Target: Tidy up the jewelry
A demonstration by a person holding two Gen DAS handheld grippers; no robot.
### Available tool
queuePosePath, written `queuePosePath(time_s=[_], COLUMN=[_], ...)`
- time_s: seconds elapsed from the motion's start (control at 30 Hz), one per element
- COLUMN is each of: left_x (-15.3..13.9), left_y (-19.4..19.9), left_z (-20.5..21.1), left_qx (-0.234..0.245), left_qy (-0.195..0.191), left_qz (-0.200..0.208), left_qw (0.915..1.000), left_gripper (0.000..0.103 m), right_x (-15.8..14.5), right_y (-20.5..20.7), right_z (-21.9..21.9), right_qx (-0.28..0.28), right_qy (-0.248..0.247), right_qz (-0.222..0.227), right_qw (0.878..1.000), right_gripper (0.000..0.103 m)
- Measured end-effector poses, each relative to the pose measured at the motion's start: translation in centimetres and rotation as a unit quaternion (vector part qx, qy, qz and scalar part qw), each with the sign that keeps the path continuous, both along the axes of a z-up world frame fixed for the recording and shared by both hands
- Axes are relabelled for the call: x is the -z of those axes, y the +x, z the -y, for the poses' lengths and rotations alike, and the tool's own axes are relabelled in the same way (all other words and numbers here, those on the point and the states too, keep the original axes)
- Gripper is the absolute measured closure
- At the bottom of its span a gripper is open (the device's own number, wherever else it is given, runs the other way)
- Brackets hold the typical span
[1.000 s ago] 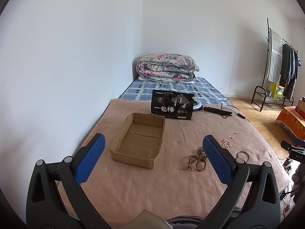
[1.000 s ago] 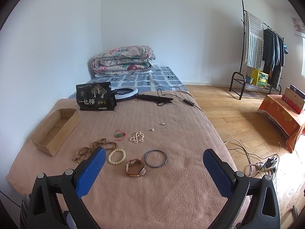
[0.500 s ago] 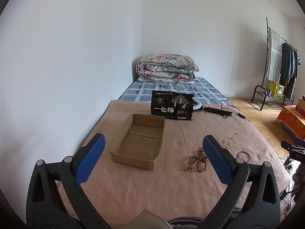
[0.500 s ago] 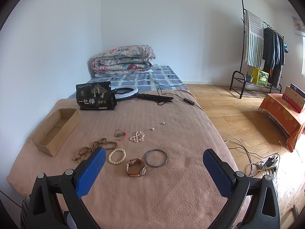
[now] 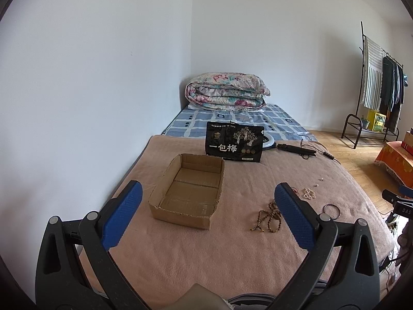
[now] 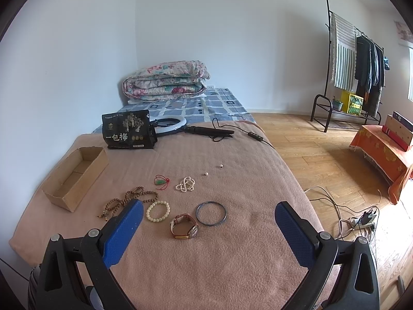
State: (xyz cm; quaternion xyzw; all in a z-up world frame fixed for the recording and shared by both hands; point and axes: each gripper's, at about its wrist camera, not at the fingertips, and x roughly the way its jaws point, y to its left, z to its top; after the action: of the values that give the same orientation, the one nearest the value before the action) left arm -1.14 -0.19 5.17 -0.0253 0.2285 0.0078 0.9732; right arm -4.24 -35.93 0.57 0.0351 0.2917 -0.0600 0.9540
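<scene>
An empty cardboard box (image 5: 188,193) (image 6: 74,174) lies on the pink blanket (image 5: 232,245). Jewelry is spread to its right: a brown bead string (image 6: 129,200) (image 5: 268,218), a cream bead bracelet (image 6: 158,211), a wristwatch with a brown strap (image 6: 184,226), a dark bangle (image 6: 211,213) (image 5: 331,210), a pearl strand (image 6: 185,184) (image 5: 309,193), a green pendant on red cord (image 6: 162,181) and two loose beads (image 6: 213,170). My left gripper (image 5: 206,196) is open, held above the blanket in front of the box. My right gripper (image 6: 209,213) is open above the watch and bangle, holding nothing.
A black snack bag (image 5: 234,145) (image 6: 127,130) stands behind the box. Behind it lie a ring light (image 6: 170,124) and its black handle with cable (image 6: 209,130). A folded floral quilt (image 5: 227,91) sits at the bed's head. A clothes rack (image 6: 353,59) and floor cables (image 6: 361,219) are on the right.
Both views have shifted only slightly; the scene sits a little lower in the right wrist frame. No jewelry has moved and both grippers stay open.
</scene>
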Motion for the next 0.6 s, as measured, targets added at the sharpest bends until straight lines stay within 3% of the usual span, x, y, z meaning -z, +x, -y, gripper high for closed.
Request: queuePosePath(time_s=[0.5,0.6], left_x=[-0.1,1.8], left_y=[0.4,0.9], left_z=[-0.2,0.0], left_qx=[-0.002,-0.003], left_qy=[0.001,0.001], left_qz=[-0.009,-0.012], left_qw=[1.0,0.9999], left_gripper=[0.0,0.0], right_x=[1.0,1.4], right_y=[0.2,0.4], right_z=[0.2,0.4], right_qx=[0.006,0.009], right_qy=[0.005,0.005], right_qz=[-0.004,-0.007], right_qw=[1.0,1.0], right_gripper=[0.0,0.0])
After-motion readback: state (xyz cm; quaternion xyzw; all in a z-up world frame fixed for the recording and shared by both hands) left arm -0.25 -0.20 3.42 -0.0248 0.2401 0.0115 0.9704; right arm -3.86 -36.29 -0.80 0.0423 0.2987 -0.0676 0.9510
